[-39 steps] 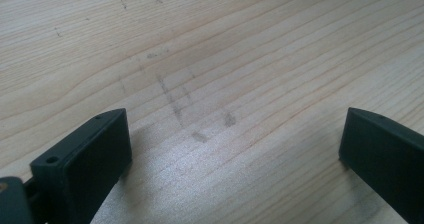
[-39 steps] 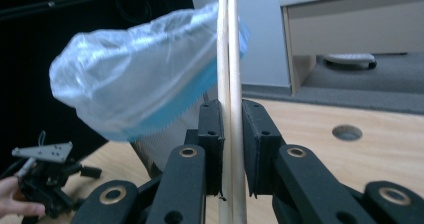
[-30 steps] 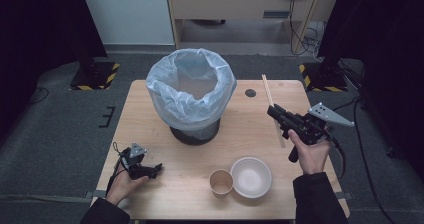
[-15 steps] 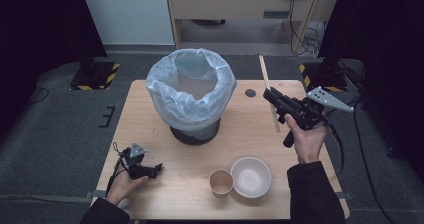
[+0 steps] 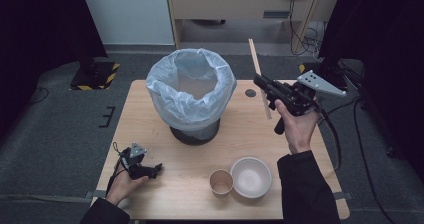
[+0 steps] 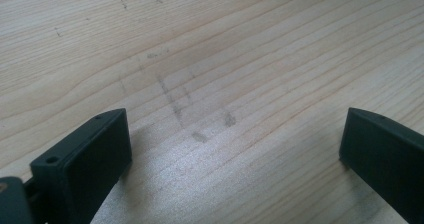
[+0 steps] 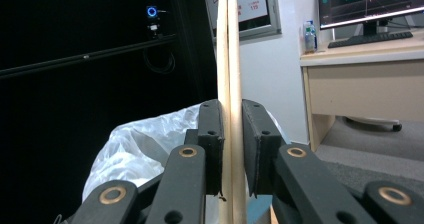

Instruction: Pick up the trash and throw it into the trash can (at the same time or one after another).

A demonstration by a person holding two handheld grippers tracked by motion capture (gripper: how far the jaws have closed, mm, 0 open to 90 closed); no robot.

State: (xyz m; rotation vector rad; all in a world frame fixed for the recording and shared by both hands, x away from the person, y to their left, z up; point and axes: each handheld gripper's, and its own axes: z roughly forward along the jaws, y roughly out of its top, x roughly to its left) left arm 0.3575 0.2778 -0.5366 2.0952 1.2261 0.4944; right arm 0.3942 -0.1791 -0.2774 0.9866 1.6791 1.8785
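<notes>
- The right gripper (image 5: 270,91) is clenched on a pair of wooden chopsticks (image 5: 259,76), held up off the counter (image 5: 150,119). The right gripper view shows both sticks pinched side by side between the jaws, running up past them.
- The sticks stand close to upright — top leaning away from the person — and the bin (image 5: 192,91) with its pale bag lies just to the left of them, mouth open upward. My guess is the sticks are bound for that bin, and the right hand (image 5: 297,126) is plainly the nearer one.
- The left gripper (image 5: 142,166) rests low at the near left corner of the counter, jaws released and wide, grasping nothing but bare wood grain between them.
- Near the front edge sit a paper cup (image 5: 221,181) and a bowl (image 5: 251,176), just beside each other — well clear of the bin.
- Light wooden top, dark grey floor around it, a desk and cables behind.
</notes>
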